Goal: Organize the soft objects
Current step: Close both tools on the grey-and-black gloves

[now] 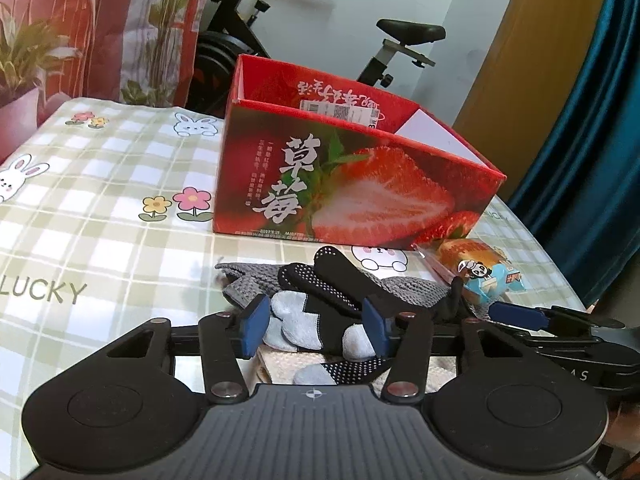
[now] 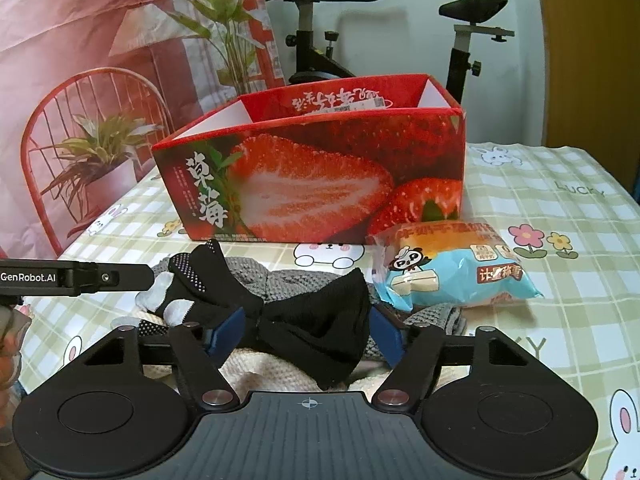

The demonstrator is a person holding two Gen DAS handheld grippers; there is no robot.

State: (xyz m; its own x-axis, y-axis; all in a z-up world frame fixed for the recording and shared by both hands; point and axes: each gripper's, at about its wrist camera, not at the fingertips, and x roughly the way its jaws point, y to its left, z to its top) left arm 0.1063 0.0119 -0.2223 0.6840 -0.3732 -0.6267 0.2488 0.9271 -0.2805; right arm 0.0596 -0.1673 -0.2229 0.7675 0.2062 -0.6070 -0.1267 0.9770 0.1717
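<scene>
A black glove with grey fingertips and white grip dots (image 1: 320, 308) lies on a grey knit cloth (image 1: 408, 288) at the table's near edge. My left gripper (image 1: 316, 324) has its blue pads on either side of the glove's finger end and is shut on it. My right gripper (image 2: 306, 330) is shut on the glove's black cuff (image 2: 316, 320). A beige towel (image 2: 276, 372) lies under the glove. The open red strawberry box (image 1: 352, 184) stands just behind; it also shows in the right wrist view (image 2: 312, 176).
A wrapped bread bun in a blue packet (image 2: 452, 268) lies right of the glove, beside the box. The table has a green checked cloth (image 1: 100, 184). An exercise bike (image 1: 400, 36) and a blue curtain (image 1: 592, 128) stand behind the table.
</scene>
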